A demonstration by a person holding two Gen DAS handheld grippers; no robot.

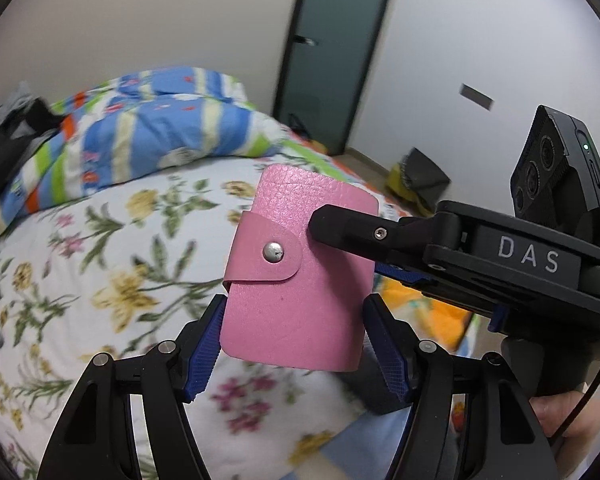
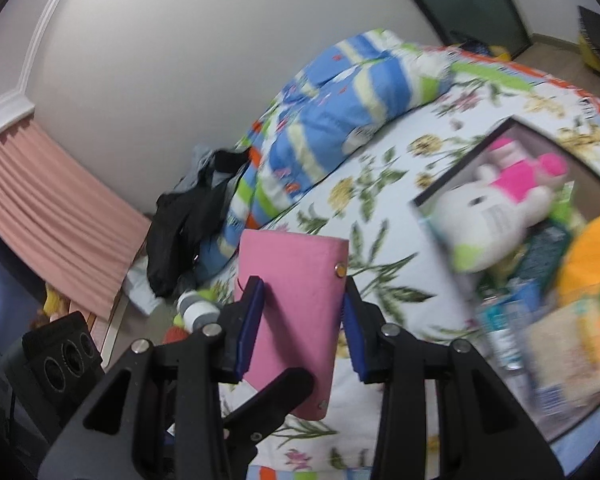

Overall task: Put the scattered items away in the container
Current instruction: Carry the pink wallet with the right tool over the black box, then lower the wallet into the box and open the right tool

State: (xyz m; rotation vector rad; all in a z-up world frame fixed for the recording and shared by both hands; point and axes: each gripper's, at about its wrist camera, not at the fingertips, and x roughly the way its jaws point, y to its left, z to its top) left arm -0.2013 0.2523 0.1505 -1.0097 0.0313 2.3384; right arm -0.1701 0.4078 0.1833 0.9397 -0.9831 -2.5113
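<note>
At centre frame of both views, a flat pink leather card wallet with a snap flap hangs above the floral bedsheet, pinched by both tools: left gripper across its width, right gripper across its thickness. At right, an open dark-rimmed container (blurred) holds a white plush toy. A striped quilt lies beyond.

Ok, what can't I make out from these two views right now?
- Container contents, right wrist view: motion-blurred, cut off by the frame edge.
- Left tongs on the pink wallet, left wrist view: pad contact unclear at its edges.
- Right tongs far finger, left wrist view: behind wallet.
</note>
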